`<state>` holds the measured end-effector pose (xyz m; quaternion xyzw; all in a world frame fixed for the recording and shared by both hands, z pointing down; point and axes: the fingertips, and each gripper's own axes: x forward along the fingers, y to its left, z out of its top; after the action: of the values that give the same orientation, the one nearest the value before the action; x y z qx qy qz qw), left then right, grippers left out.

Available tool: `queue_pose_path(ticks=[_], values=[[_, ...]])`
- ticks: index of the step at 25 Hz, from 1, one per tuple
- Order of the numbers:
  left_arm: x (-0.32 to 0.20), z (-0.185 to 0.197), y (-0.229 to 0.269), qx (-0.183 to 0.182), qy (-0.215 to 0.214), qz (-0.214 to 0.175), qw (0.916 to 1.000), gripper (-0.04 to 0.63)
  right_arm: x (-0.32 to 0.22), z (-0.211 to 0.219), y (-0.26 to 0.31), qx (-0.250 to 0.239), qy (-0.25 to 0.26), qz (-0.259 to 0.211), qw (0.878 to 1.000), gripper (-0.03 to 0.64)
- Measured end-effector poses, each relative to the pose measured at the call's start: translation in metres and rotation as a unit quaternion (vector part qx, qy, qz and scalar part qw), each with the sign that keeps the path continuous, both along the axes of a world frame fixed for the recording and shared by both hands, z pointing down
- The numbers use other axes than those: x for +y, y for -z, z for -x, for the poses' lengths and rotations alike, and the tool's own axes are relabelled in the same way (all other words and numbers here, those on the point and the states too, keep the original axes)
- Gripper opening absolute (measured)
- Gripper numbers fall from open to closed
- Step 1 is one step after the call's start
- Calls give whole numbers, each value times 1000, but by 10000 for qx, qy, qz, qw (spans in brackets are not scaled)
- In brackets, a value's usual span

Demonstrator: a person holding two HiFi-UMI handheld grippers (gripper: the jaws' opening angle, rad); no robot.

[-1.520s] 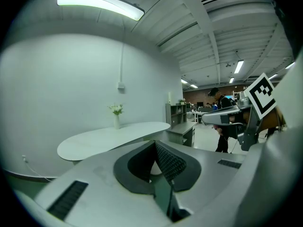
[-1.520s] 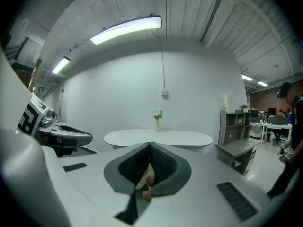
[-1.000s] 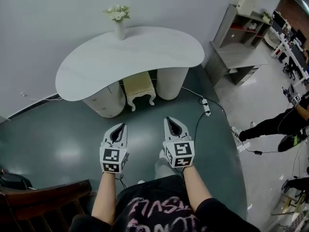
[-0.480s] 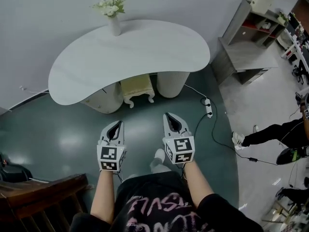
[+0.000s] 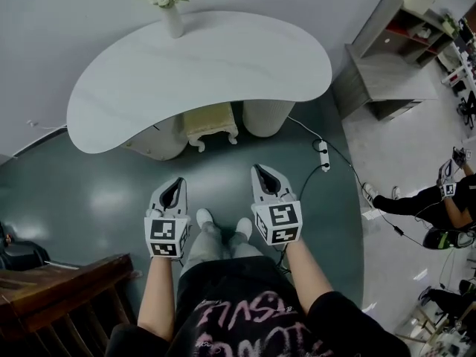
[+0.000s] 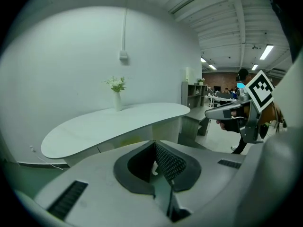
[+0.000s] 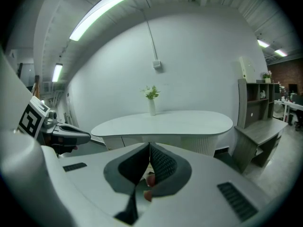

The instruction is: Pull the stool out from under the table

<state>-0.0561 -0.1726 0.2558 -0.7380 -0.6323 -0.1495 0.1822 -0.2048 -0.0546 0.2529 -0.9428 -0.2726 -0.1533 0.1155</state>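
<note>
head view: the white kidney-shaped table [image 5: 223, 58] fills the upper centre of the frame, set against the wall. the cream stool [image 5: 211, 120] stands tucked under its near edge, between the left pedestal [image 5: 152, 141] and the right pedestal [image 5: 266, 116]. only its front and legs show. a vase of flowers [image 5: 169, 6] stands on the tabletop at upper left.

a power strip [image 5: 323, 156] with its cable lies on the green floor right of the stool, beside the path, not across it. a wooden chair [image 5: 67, 288] occupies the lower left corner. a grey shelf unit [image 5: 394, 58] stands at upper right. a second person [image 5: 439, 203] is at the right edge.

both forearms reach forward at lower centre. the left gripper [image 5: 177, 183] and the right gripper [image 5: 262, 171] are side by side, pointing at the table and tipped slightly down, well apart from the stool. the person's white shoes [image 5: 204, 218] show between them. left gripper view and right gripper view: each pair of jaws is pressed together and holds nothing.
</note>
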Motion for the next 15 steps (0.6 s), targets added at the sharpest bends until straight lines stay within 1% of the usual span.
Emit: queue_pose_path(ticks=[8, 15], values=[[18, -9, -17, -132, -34, 22, 9999, 12, 11, -11, -16, -184, 53, -55, 9998, 61], [32, -31, -38, -243, 43, -43, 9997, 12, 24, -31, -33, -275, 95, -102, 9995, 61]])
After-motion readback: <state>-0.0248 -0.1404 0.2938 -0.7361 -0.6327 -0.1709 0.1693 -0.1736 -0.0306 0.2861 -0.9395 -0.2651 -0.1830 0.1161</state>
